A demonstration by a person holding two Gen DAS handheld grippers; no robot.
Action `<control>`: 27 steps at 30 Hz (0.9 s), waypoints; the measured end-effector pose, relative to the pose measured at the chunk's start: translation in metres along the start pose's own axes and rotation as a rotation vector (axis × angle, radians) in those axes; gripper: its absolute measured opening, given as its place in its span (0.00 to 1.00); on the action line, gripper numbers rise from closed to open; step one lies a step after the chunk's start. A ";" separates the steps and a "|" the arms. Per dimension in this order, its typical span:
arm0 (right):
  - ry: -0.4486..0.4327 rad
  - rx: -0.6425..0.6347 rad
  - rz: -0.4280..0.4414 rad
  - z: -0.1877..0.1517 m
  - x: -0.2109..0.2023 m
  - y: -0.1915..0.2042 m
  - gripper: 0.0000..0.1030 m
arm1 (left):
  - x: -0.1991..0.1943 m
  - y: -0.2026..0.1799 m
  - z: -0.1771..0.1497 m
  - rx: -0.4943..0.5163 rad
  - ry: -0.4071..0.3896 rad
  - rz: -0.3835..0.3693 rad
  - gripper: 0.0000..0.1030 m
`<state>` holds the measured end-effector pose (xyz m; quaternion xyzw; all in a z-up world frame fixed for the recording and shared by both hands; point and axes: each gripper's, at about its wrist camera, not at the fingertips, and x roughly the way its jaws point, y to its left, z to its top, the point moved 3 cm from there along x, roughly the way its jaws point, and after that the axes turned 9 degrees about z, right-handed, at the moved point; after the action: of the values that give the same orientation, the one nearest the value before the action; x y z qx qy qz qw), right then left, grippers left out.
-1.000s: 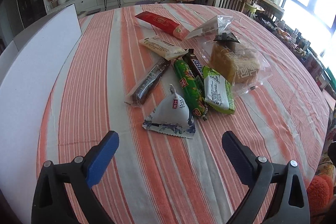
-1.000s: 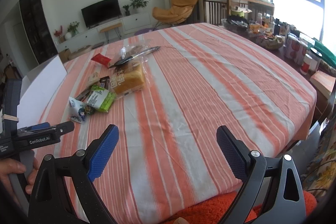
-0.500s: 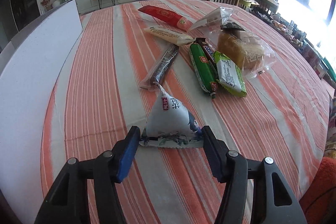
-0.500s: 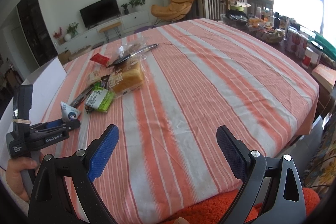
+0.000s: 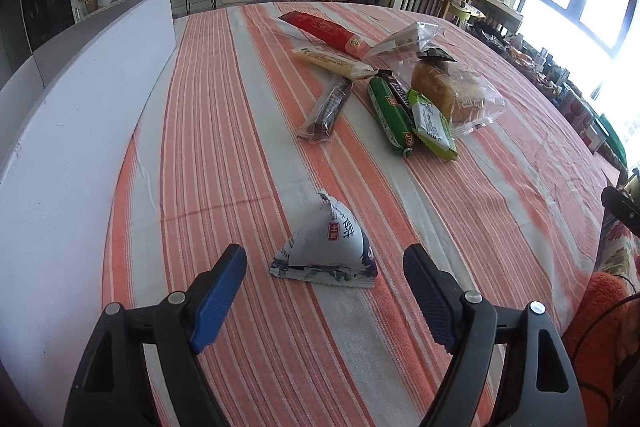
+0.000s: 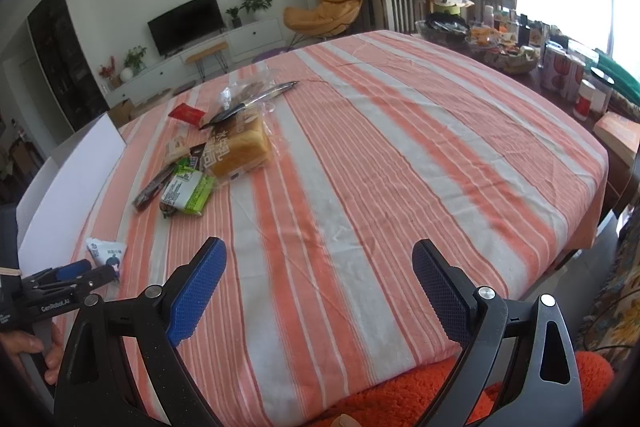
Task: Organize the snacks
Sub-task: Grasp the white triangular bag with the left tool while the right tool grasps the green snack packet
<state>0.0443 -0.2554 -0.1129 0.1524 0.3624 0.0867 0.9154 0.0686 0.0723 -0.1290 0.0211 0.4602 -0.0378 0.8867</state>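
A: Report left gripper (image 5: 324,277) status.
B: Jaws spread and opening; the triangular snack pouch (image 5: 326,249) lies on the striped tablecloth (image 5: 248,147) just ahead of them, untouched, well apart from the snack pile (image 5: 384,87).
A: Right gripper (image 6: 318,283)?
B: Spread wide, empty.

Triangular pouch (image 5: 326,247) lies on the tablecloth (image 5: 208,131), lower centre of my left wrist view, apart from the others. Snack pile (image 5: 396,95) sits upper right of it. Board (image 5: 76,131) runs along the frame's left.
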 end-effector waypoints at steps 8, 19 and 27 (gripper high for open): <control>0.014 0.014 0.009 -0.001 0.003 -0.003 0.93 | 0.025 -0.018 0.008 0.048 0.008 0.056 0.76; 0.325 0.114 0.350 0.016 0.096 0.058 0.93 | 0.014 0.005 -0.001 -0.072 -0.033 0.055 0.41; 0.361 0.117 0.233 0.046 0.181 0.097 0.90 | 0.001 0.019 -0.015 -0.103 -0.039 0.051 0.41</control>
<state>0.2025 -0.1254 -0.1629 0.2281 0.5047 0.1969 0.8090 0.0586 0.0920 -0.1385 -0.0138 0.4436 0.0084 0.8961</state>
